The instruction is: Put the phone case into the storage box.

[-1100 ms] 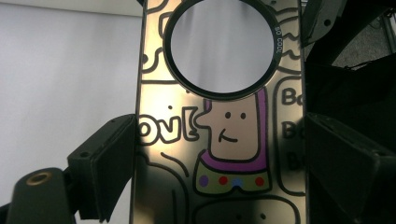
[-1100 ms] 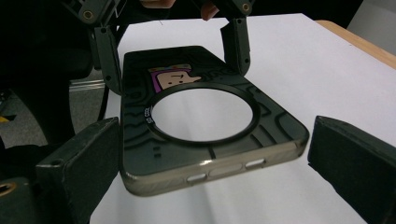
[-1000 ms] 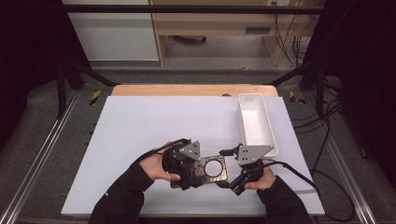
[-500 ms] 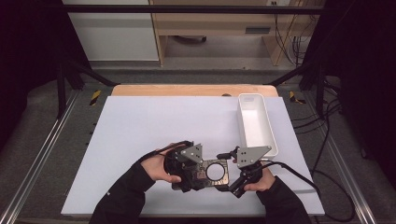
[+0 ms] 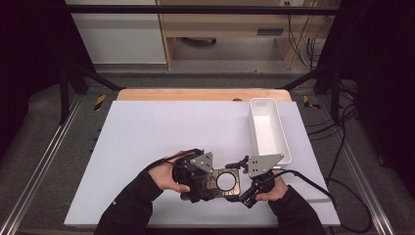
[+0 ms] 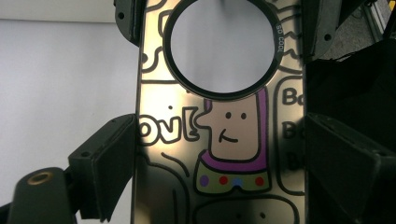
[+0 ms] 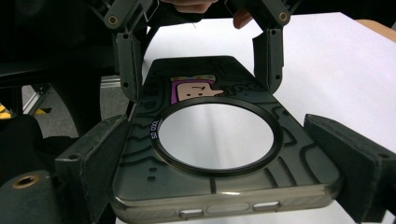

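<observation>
Left hand-held gripper [image 5: 208, 178] has its jaws spread wide w/ a phone case [image 5: 222, 181] between them; in the left gripper view both pads sit right against the case's long edges [image 6: 219, 140], so it's clamped across the width. Right hand-held gripper [image 5: 247, 188] comes at the case's other end: in the right gripper view its left pad touches the case's edge, right pad stands a bit off the corner, so can't tell if it really grips.

Case look: dark, smoky see-through, glossy, rounded corners, w/ a big round ring [image 7: 217, 137] framing a clear cut-out window near one end. Black-line cartoon doodles all over; a beige block-headed figure w/ a small smile, purple outline, and a collar w/ purple, red and blue dots. Bubble letters beside it. Small white text on the ring rim, too small to read fully. Side-button cut-outs along the edge nearest the right gripper's camera.

Place: case is held flat, face up, just over the white table [image 5: 147, 137], near edge, centre-right, between the two hands. White tray [image 5: 266, 129] lies far-right of it, near but apart.
</observation>
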Tool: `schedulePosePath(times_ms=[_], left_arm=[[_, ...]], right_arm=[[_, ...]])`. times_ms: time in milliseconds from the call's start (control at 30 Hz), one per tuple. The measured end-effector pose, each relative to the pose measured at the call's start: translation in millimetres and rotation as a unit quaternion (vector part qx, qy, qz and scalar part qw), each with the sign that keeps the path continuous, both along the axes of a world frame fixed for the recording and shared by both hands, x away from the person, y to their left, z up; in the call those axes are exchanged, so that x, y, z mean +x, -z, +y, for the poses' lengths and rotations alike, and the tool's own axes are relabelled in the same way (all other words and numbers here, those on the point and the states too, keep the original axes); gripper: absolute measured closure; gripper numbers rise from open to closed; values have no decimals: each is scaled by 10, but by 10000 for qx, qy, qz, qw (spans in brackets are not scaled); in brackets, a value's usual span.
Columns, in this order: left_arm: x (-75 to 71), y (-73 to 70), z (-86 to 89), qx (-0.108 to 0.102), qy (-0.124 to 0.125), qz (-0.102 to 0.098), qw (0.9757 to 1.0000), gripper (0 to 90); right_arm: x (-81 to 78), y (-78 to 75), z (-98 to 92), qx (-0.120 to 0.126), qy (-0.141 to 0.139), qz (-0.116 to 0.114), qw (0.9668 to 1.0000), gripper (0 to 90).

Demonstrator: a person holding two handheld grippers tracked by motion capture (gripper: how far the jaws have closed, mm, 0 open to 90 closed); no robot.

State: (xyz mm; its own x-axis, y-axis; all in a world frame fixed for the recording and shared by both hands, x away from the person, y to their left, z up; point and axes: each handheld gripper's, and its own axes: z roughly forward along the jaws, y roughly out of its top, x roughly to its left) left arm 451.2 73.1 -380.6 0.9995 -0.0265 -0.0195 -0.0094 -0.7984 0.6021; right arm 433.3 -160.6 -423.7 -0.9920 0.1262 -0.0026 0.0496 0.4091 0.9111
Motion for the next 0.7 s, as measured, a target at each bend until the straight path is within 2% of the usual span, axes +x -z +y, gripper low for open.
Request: schedulePosePath(times_ms=[367, 700], left_arm=[[7, 44, -4, -54, 28, 44, 10000, 115], [-3, 53, 5, -160, -35, -118, 9998, 103]], right_arm=[[-6, -1, -5, -45, -43, -13, 10000, 110], [-5, -14, -14, -74, 1, 4, 10000, 119]])
